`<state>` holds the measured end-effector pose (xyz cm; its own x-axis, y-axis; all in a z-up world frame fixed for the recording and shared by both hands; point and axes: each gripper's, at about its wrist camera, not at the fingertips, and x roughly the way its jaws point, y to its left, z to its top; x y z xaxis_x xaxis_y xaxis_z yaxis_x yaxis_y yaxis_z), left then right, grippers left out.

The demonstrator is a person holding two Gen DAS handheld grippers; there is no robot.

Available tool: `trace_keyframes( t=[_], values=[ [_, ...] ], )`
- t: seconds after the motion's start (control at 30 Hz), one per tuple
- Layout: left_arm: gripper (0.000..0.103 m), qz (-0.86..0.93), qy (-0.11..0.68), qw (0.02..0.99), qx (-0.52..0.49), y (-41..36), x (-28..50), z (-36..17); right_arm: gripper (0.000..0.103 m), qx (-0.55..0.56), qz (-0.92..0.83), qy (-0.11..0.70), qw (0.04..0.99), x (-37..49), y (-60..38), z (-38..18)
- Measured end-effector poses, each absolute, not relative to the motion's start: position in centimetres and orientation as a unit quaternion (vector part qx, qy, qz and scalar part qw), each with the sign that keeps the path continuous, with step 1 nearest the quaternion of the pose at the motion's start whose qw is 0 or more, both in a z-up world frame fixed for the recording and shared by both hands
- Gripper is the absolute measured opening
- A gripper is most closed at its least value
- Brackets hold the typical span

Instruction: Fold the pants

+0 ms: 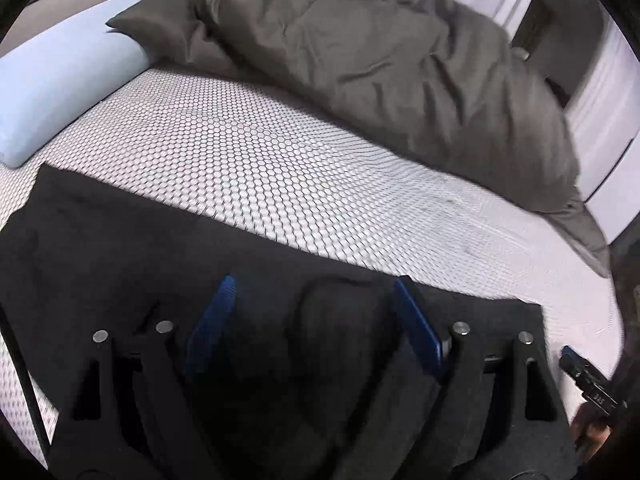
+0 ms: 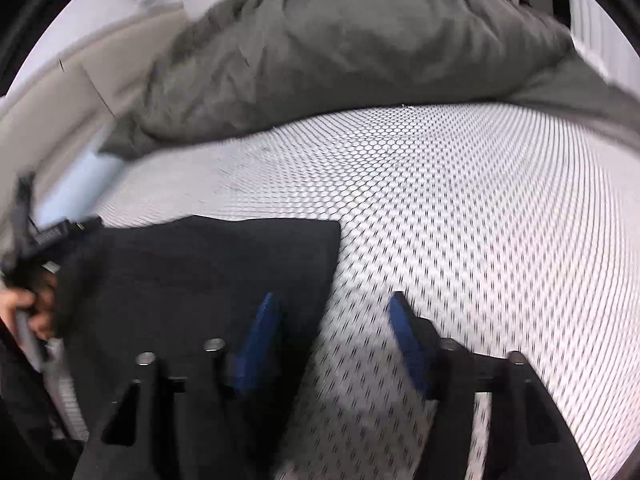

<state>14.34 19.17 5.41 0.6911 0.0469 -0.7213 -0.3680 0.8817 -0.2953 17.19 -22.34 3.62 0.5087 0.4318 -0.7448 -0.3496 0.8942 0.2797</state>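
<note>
Nearest the left wrist camera, the left tool is seen with its blue-padded jaws standing wide, poised above dark cloth; nothing is pinched between the pads. In the right wrist view the right tool is likewise spread wide and empty, its left pad over the cloth's edge and its right pad over bare bed.

The black, soft-cloth pants are laid flat on the white, honeycomb-patterned mattress, occupying the field from 6 to 9 o'clock in both views. In the right wrist view a squared corner of the garment is noted at about the centre, with a straight edge running down toward 6 o'clock. The fold appears partly made, though the number of layers cannot be told.

A crumpled grey-green duvet is heaped at 12 to 2 o'clock, well apart from the pants. A pale blue pillow lies at 10 o'clock, near the garment's far corner.

The pants are judged light, limp and non-fragile; sagging and creasing are to be expected when lifted, and dragging across the textured mattress may bunch the cloth. Hold is best taken at the outer corners or along a hem edge, both layers pinched together, one tool at each end so that the edge is kept taut.
</note>
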Motion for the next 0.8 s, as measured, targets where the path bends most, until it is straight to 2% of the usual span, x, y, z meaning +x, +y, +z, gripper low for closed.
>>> trace_keyframes(
  t=[0.13, 0.3, 0.53, 0.57, 0.6, 0.63, 0.67, 0.7, 0.8],
  values=[
    [0.080, 0.061, 0.386, 0.905, -0.167, 16.4, 11.0, 5.5, 0.083, 0.100, 0.273, 0.458, 0.840, 14.7, -23.7, 2.8],
    [0.080, 0.047, 0.446, 0.889, -0.093, 12.9, 9.3, 1.9, 0.083, 0.133, 0.303, 0.483, 0.810, 13.7, -23.9, 1.1],
    [0.083, 0.058, 0.446, 0.889, -0.091, 13.0, 9.8, 1.1, 0.081, 0.131, 0.353, 0.487, 0.788, 15.3, -20.6, -0.5],
    [0.084, 0.059, 0.445, 0.889, -0.088, 13.0, 9.9, 1.1, 0.072, 0.130, 0.359, 0.488, 0.785, 15.3, -20.0, -0.6],
    [0.084, 0.061, 0.445, 0.890, -0.083, 12.9, 10.0, 1.0, 0.056, 0.131, 0.364, 0.492, 0.780, 15.0, -19.7, -0.7],
    [0.084, 0.061, 0.445, 0.890, -0.082, 13.0, 10.1, 0.9, 0.048, 0.124, 0.358, 0.496, 0.781, 15.1, -19.3, -0.6],
    [0.085, 0.060, 0.445, 0.890, -0.083, 13.2, 10.2, 0.9, 0.030, 0.119, 0.354, 0.495, 0.784, 15.3, -18.9, -0.5],
    [0.085, 0.058, 0.444, 0.890, -0.084, 13.2, 10.1, 0.9, 0.020, 0.119, 0.351, 0.493, 0.787, 15.3, -18.8, -0.4],
    [0.086, 0.053, 0.444, 0.890, -0.093, 13.3, 10.3, 0.9, 0.007, 0.108, 0.344, 0.465, 0.809, 15.0, -19.2, 1.3]
  ],
)
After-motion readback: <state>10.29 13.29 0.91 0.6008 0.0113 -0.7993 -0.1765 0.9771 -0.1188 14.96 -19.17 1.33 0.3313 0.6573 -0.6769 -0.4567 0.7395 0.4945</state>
